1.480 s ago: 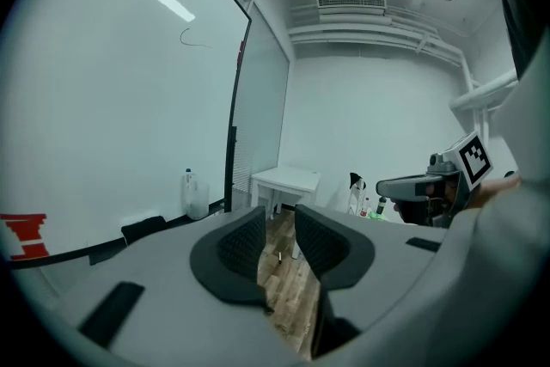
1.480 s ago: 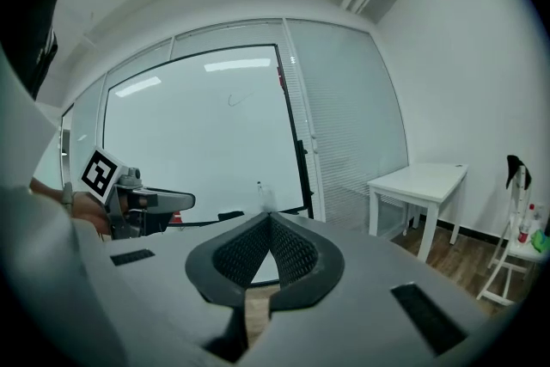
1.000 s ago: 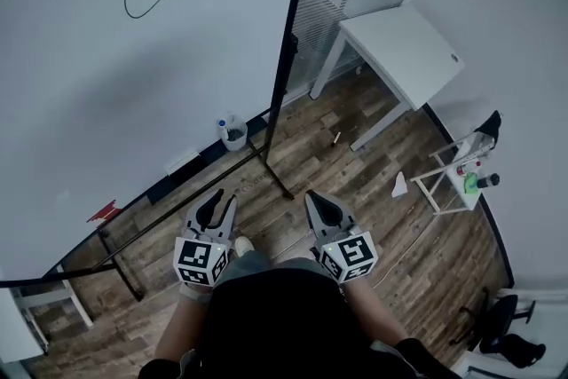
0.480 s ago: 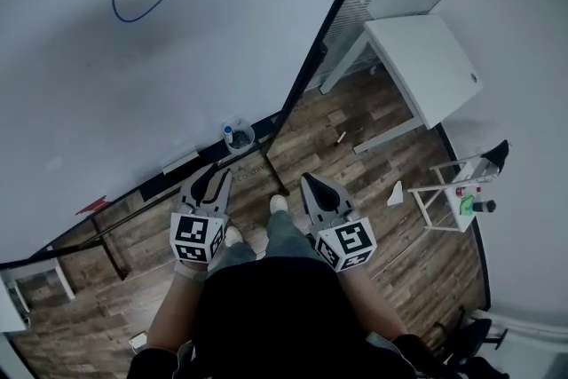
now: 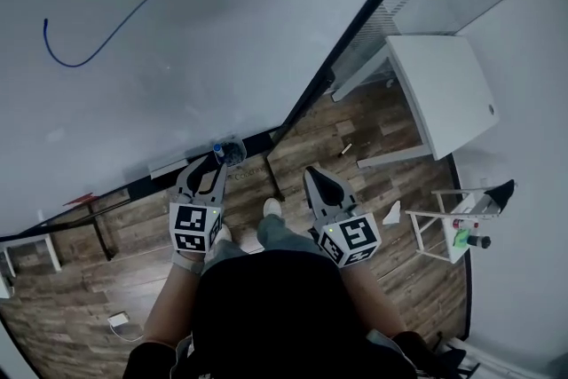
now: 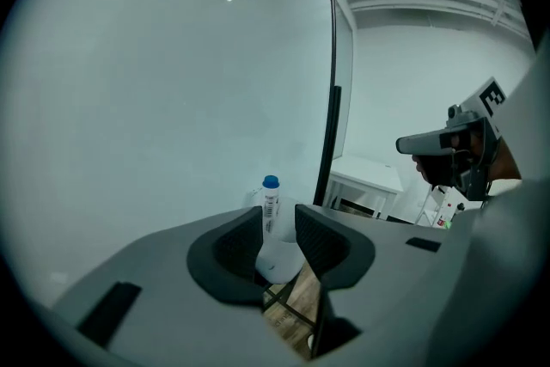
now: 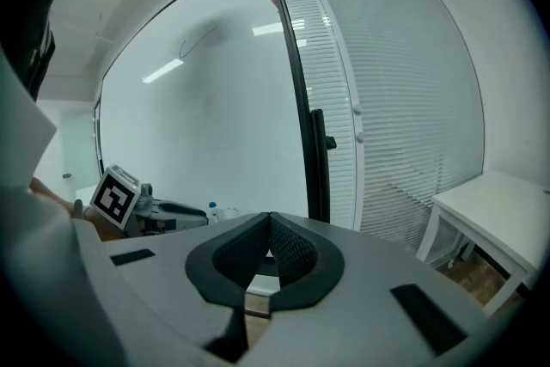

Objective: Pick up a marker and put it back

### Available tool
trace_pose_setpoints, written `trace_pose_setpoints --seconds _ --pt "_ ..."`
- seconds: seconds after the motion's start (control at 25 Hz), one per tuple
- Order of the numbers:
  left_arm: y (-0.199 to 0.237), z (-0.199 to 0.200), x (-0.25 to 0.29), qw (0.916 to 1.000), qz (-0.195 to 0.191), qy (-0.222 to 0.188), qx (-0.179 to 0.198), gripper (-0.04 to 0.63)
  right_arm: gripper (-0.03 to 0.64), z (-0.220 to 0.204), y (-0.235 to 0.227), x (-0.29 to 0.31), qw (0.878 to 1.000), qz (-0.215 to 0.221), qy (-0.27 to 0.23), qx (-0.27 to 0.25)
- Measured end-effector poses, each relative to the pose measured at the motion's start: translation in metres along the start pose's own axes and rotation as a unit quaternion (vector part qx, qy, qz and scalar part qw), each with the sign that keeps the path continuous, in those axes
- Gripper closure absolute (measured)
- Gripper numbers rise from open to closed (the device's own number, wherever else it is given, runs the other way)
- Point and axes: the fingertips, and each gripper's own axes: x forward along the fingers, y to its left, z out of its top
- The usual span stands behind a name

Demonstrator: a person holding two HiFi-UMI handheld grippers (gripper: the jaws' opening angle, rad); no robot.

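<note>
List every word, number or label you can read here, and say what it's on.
Nothing is legible.
Marker: dark print on its white barrel, too small to read.
Left gripper and right gripper: black-and-white square patterns on their cubes, no words.
Whiteboard: only a blue line, no writing.

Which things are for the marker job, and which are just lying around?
For the job:
- blue-capped marker
- cup it stands in
- left tool, open and pointed at the marker

Just lying about:
- white table
- small rack with bottles
- paper scrap on the floor
- right tool, shut and empty
</note>
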Motion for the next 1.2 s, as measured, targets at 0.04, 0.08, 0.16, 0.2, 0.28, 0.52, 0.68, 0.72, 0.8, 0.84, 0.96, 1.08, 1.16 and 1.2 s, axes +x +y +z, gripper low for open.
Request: trace_pose_setpoints --seconds 0.04,0.08,0.16,0.2,0.28,0.52,0.68,0.72,0.8,0.84,0.96,1.08,1.16,1.2 --pt "0.001 -0.001 0.005 0.9999 0.008 0.007 0.001 0.472 0.591 0.001 -0.005 0.004 1.0 0.004 0.001 -0.002" --pt "0.002 -0.002 0.009 0.9998 0.017 0.013 0.002 0.472 0.591 0.002 -0.01 0.007 1.0 0.008 0.003 -0.003" --pt "0.006 -0.003 0.015 0.9992 0.034 0.023 0.001 0.472 0.591 0.004 -0.017 0.013 1.0 0.015 0.004 -0.004" --pt "0.007 -0.004 0.018 0.9989 0.041 0.024 -0.001 0.472 0.591 0.004 -0.02 0.015 1.0 0.019 0.005 -0.004" --pt "0.009 -0.002 0.023 0.9983 0.055 0.022 -0.004 0.472 0.591 0.005 -0.026 0.02 1.0 0.029 0.007 -0.005" --pt "0.015 0.004 0.03 0.996 0.087 0.018 -0.004 0.512 0.591 0.009 -0.034 0.036 0.998 0.059 0.009 -0.009" --pt "0.016 0.014 0.029 0.9955 0.095 0.005 -0.008 0.514 0.591 0.013 -0.029 0.046 0.996 0.085 0.007 -0.013" --pt "0.017 0.018 0.028 0.9953 0.096 -0.001 -0.009 0.514 0.591 0.014 -0.027 0.048 0.996 0.092 0.006 -0.014" --pt "0.017 0.027 0.025 0.9949 0.099 -0.012 -0.012 0.514 0.591 0.017 -0.023 0.053 0.994 0.106 0.004 -0.017" --pt "0.016 0.031 0.023 0.9947 0.101 -0.018 -0.013 0.515 0.591 0.019 -0.022 0.055 0.993 0.113 0.004 -0.019" --pt "0.016 0.043 0.015 0.9939 0.104 -0.034 -0.017 0.515 0.591 0.024 -0.013 0.061 0.991 0.132 0.002 -0.026" --pt "0.014 0.056 0.003 0.9928 0.101 -0.058 -0.026 0.515 0.591 0.031 0.001 0.067 0.988 0.153 -0.003 -0.034" --pt "0.013 0.067 -0.009 0.9914 0.101 -0.078 -0.029 0.515 0.591 0.036 0.011 0.07 0.985 0.165 -0.008 -0.039" --pt "0.014 0.073 -0.015 0.9905 0.102 -0.087 -0.029 0.515 0.591 0.038 0.016 0.072 0.984 0.171 -0.01 -0.041"
